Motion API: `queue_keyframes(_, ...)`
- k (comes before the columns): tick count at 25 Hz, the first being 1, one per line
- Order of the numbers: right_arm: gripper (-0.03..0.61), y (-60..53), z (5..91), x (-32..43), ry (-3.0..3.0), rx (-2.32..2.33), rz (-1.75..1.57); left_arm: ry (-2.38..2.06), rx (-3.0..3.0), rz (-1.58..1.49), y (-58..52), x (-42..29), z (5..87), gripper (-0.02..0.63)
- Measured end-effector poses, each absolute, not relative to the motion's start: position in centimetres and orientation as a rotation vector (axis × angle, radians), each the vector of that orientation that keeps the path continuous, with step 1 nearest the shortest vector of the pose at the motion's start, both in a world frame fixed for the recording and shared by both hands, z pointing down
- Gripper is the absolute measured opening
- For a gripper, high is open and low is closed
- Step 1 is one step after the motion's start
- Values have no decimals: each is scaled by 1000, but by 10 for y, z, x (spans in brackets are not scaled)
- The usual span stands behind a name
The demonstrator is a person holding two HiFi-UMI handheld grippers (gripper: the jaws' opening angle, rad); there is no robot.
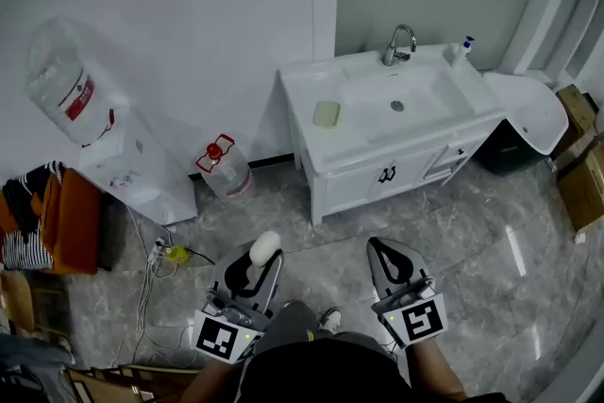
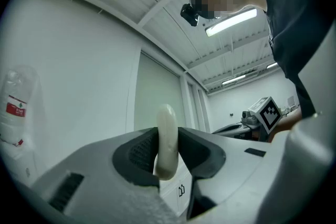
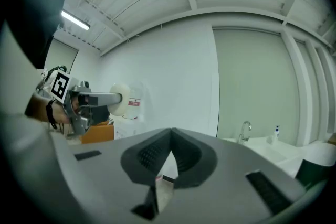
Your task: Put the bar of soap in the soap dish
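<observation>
A white oval bar of soap (image 1: 265,247) stands on edge between the jaws of my left gripper (image 1: 259,267), which is shut on it low in the head view, above the grey floor. In the left gripper view the soap (image 2: 167,126) sticks up out of the dark pads (image 2: 142,152). My right gripper (image 1: 389,252) hangs beside it, shut and empty; its jaw tips meet in the right gripper view (image 3: 170,138). The pale green soap dish (image 1: 326,114) sits on the white vanity counter (image 1: 316,80), left of the basin, far ahead of both grippers.
A chrome faucet (image 1: 400,42) and a small pump bottle (image 1: 461,49) stand behind the basin. A water dispenser (image 1: 104,142) and a clear jug (image 1: 225,167) stand by the left wall, with cables on the floor. A black bin (image 1: 510,146) and cardboard boxes (image 1: 580,156) are at the right.
</observation>
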State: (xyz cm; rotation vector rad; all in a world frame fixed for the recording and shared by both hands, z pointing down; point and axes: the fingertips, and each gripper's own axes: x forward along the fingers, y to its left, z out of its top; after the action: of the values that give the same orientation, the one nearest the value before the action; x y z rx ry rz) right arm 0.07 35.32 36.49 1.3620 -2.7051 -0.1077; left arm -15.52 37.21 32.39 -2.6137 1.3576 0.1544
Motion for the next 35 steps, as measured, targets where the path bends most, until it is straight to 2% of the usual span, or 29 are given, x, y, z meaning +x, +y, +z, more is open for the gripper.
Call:
queue_keyframes(14,12,309,414,-11,-2683,1272,72,1370,-2692,84,316,-153,353,109)
queue_keyframes(20,11,242,415,-25,-2674,1241,85,1370,-2730,75,244,-163,363,109)
queue_keyframes(35,11,74,397,-53,-2575,1343,93,1251,-2863,276,67,-186,355,109)
